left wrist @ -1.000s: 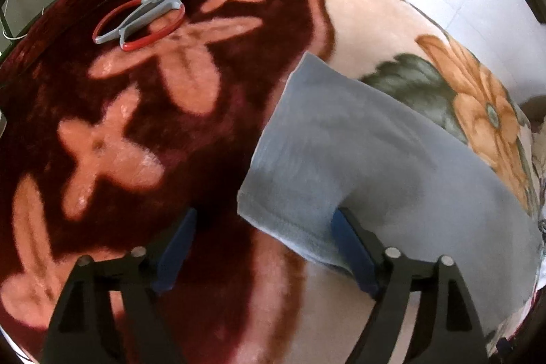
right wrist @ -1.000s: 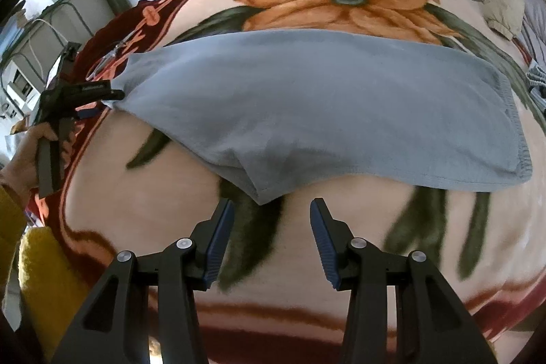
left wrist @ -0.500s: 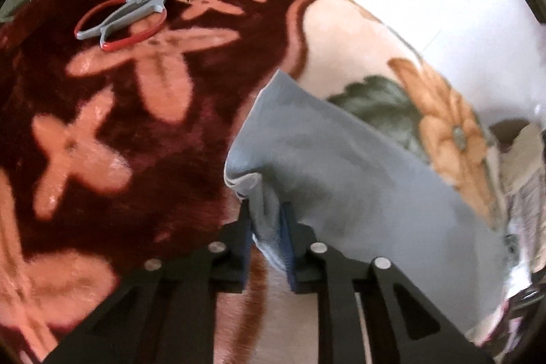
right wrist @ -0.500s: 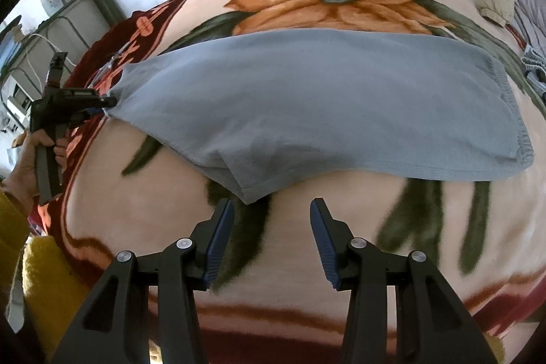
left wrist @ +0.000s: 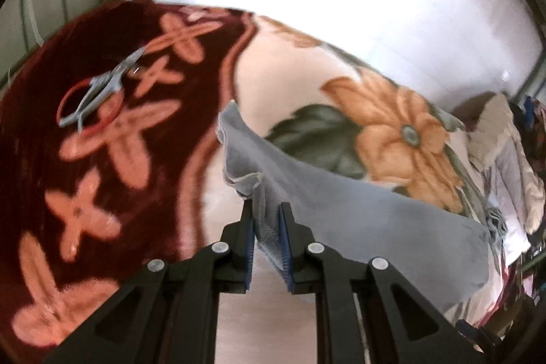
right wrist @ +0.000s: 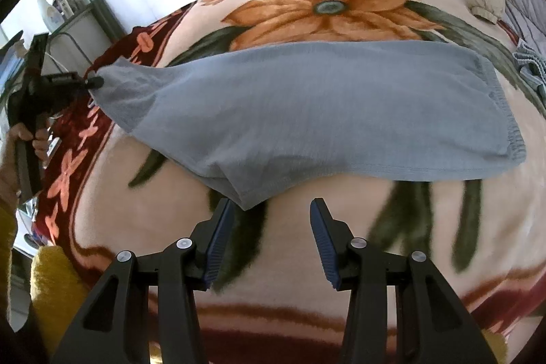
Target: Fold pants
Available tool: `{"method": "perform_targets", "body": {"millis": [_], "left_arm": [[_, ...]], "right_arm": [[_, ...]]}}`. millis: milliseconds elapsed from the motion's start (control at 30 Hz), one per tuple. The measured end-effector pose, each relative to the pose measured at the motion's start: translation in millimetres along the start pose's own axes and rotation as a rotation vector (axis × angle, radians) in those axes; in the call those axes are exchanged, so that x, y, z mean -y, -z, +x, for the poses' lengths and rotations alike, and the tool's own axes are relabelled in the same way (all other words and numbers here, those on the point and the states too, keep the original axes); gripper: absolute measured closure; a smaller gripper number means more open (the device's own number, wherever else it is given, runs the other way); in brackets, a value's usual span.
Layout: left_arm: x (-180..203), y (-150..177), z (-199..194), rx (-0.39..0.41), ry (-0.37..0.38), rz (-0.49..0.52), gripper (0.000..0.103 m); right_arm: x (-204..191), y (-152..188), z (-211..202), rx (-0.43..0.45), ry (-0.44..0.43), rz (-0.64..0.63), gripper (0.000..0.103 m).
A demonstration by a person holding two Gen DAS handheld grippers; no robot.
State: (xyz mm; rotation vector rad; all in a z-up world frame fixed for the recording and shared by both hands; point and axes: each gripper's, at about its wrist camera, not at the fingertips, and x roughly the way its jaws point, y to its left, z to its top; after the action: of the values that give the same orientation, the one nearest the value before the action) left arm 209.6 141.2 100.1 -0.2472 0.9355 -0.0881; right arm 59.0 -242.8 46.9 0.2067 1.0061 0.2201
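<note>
Left gripper [left wrist: 266, 227] pinches pants [right wrist: 324, 111] hem; right gripper [right wrist: 271, 237] half-open, empty. Carry hem flat toward waistband over blanket [right wrist: 324, 214].

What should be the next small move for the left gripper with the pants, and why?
Probably carry the pinched end across toward the waistband. The left gripper is shut on the leg end of the grey pants and holds it off the blanket, while the rest lies flat. The right gripper hangs open near the crotch point, holding nothing.
</note>
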Motion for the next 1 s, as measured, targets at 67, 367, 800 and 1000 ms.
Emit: {"method": "perform_targets", "body": {"millis": [67,367,800,1000], "left_arm": [[17,-4,-8,0.009,0.008,0.041,0.090],[103,-7,-24,0.003,0.062,0.227,0.090],[185,43,36,-0.150,0.066,0.397,0.089],[198,65,65,-0.235,0.054,0.428,0.089]], "right_arm": [[2,-1,-4,0.014,-0.006,0.009,0.056],[17,-1,-18,0.064,-0.029,0.069,0.056],[46,5,-14,0.058,-0.047,0.163,0.056],[50,8,-9,0.043,-0.053,0.188,0.056]]}}
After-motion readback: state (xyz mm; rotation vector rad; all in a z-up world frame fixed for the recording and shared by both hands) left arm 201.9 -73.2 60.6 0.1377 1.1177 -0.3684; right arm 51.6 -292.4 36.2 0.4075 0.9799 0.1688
